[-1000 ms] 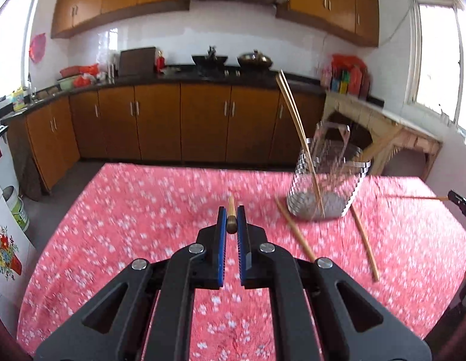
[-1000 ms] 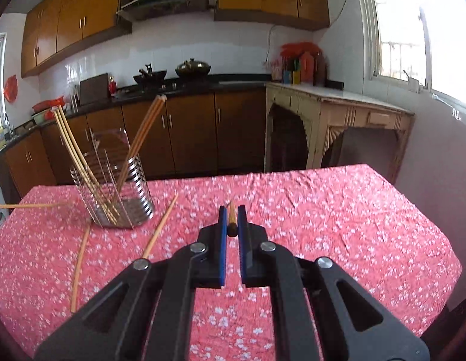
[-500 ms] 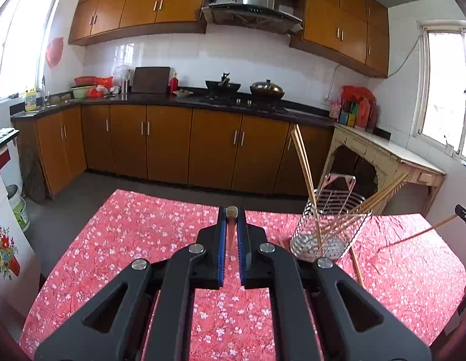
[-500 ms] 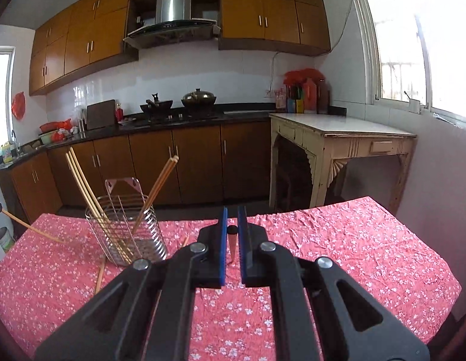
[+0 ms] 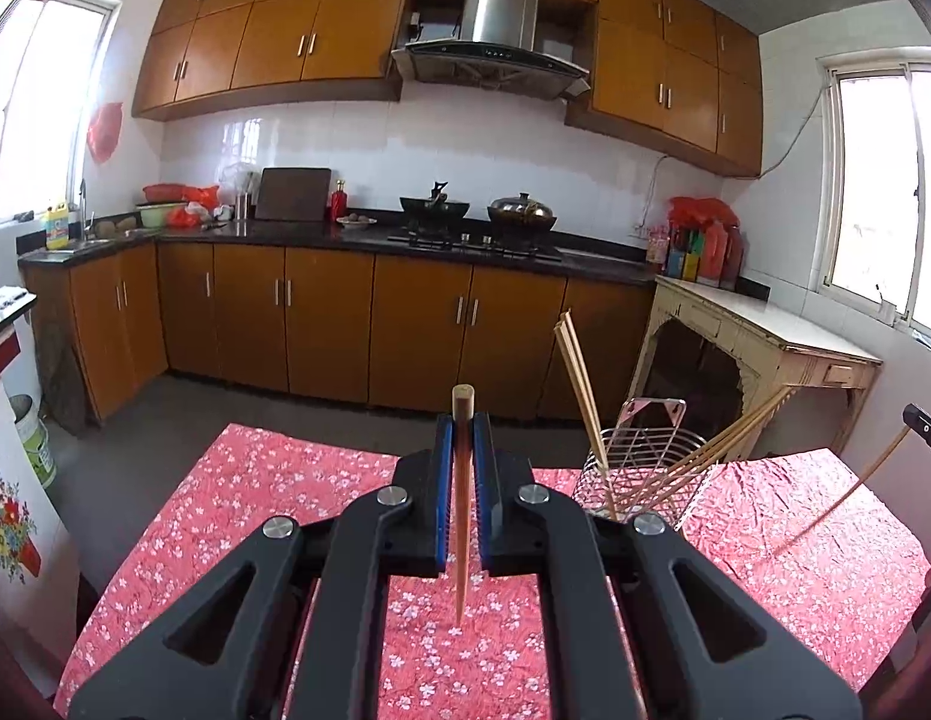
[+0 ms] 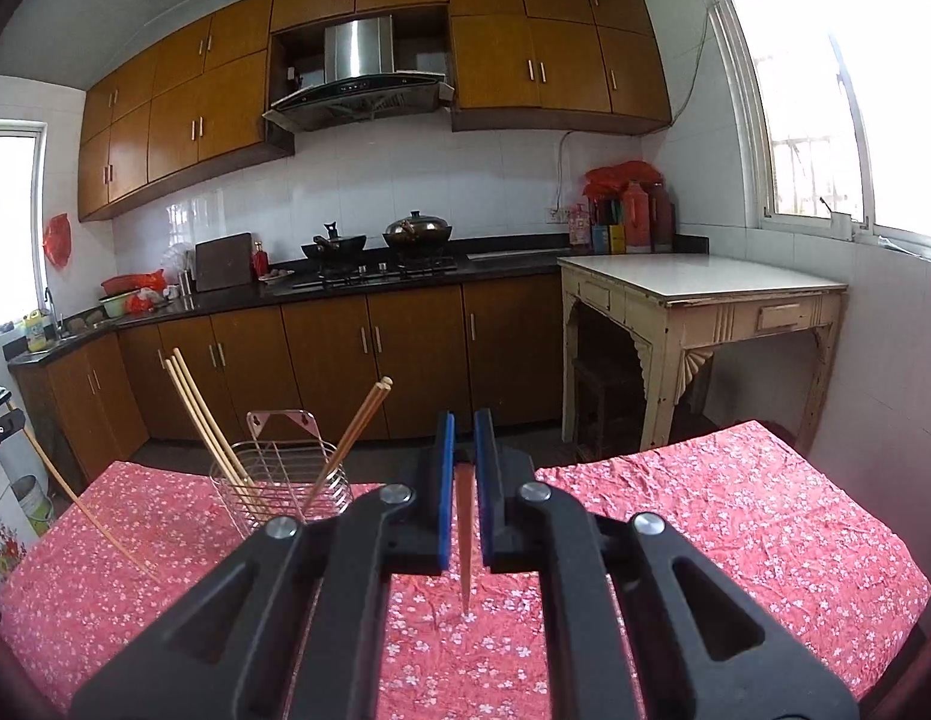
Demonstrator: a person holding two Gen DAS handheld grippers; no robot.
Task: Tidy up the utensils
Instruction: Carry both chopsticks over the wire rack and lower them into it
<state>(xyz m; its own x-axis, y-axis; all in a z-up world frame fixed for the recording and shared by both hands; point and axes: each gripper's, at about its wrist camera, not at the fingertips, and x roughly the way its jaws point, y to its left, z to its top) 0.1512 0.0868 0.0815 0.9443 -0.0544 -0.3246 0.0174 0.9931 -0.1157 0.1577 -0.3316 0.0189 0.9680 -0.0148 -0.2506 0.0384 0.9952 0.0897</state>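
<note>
Wood-cabinet kitchen lying beyond a red floral worktop (image 5: 273, 498), left gripper (image 5: 463, 438) clenching one chopstick (image 5: 462, 516) over the near cloth, right gripper (image 6: 464, 438) clenching another chopstick (image 6: 465, 534), wire utensil holder (image 6: 279, 480) sitting far left, holding several chopsticks (image 6: 207, 426).

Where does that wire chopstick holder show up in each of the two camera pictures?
Left wrist view: the wire chopstick holder stands right of centre on the red floral tablecloth, just right of the left gripper.
Right wrist view: it stands left of centre, just left of the right gripper.
Shared landmark: the steel range hood above the stove, top centre in both.
</note>
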